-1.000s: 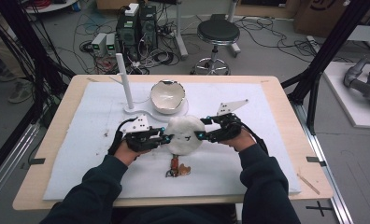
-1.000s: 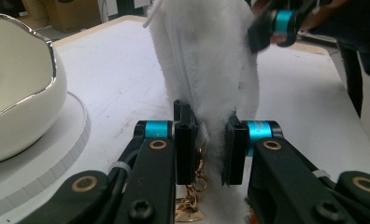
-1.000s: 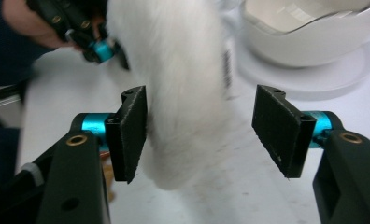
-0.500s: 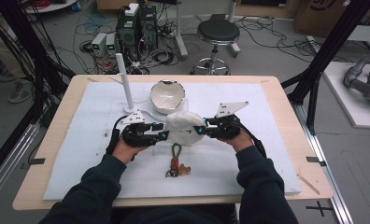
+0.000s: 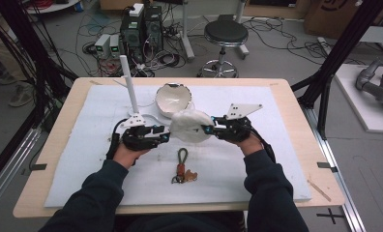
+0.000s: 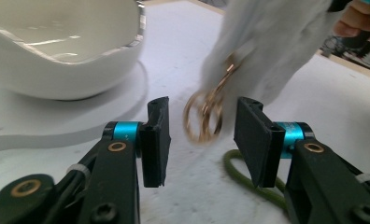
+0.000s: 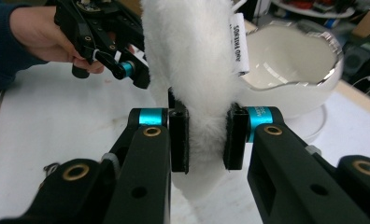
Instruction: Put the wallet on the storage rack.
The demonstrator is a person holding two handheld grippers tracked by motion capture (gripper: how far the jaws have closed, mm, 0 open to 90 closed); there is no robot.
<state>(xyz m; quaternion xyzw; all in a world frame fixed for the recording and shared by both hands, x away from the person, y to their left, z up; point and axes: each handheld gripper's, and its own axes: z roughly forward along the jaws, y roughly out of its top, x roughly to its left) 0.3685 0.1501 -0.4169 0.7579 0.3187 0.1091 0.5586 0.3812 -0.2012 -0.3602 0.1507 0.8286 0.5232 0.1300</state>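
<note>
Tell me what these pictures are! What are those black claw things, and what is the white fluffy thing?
A person sits at a table and holds a tool in each hand: a hand-held gripper with two black jaws that pinch, like tongs. One picture is taken from a camera high above the table. The other two come from small cameras riding on each tool, looking along its jaws.

The right hand-held gripper pinches a fluffy white toy. Gold rings hang from the toy. The left hand-held gripper has just opened; its jaws stand apart on either side of the rings, not pinching.

On the table are also a white bowl, a white post and a green keychain.
</note>
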